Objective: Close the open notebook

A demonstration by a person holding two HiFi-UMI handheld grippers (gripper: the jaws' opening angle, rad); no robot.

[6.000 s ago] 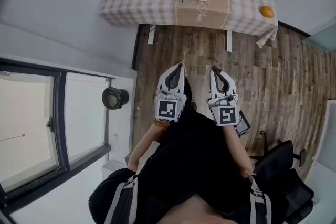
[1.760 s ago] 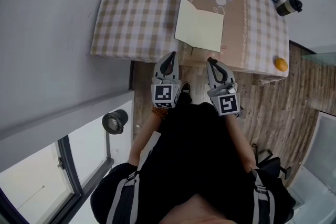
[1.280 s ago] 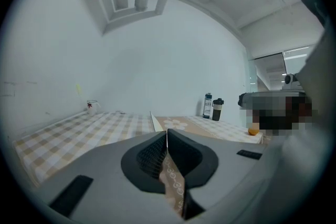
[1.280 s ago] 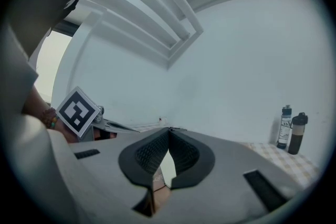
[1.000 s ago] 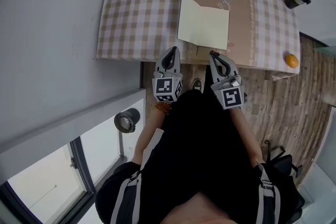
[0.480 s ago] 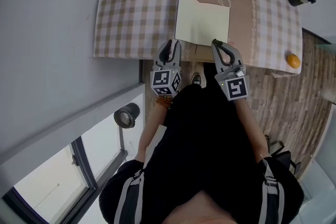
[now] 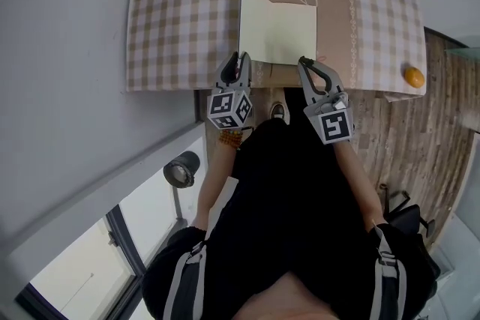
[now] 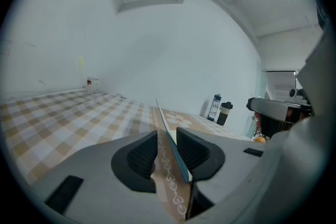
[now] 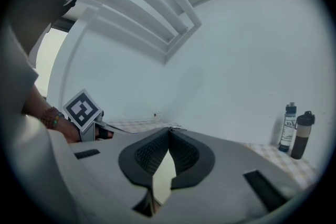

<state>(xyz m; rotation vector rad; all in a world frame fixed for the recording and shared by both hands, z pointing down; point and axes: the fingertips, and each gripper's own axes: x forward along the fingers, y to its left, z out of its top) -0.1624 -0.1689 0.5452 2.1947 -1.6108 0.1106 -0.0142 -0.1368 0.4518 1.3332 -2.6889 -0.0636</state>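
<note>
Low in the left gripper view, the left gripper [image 8: 168, 150] has just been opened wide. The near left corner of the notebook [image 7: 277, 26] is seen between its jaws, not pinched. The right gripper [image 7: 303, 64] is pressed together, empty, by the near right corner. Light, floppy leaves are expected, so the left edge is best taken. The notebook lies open at upper centre of the head view, on the bench [image 7: 172, 19].

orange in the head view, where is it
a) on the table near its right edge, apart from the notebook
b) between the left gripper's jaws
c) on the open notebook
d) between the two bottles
a: the orange sits on the checked table by its right edge, with bare cloth between it and the open notebook.
</note>
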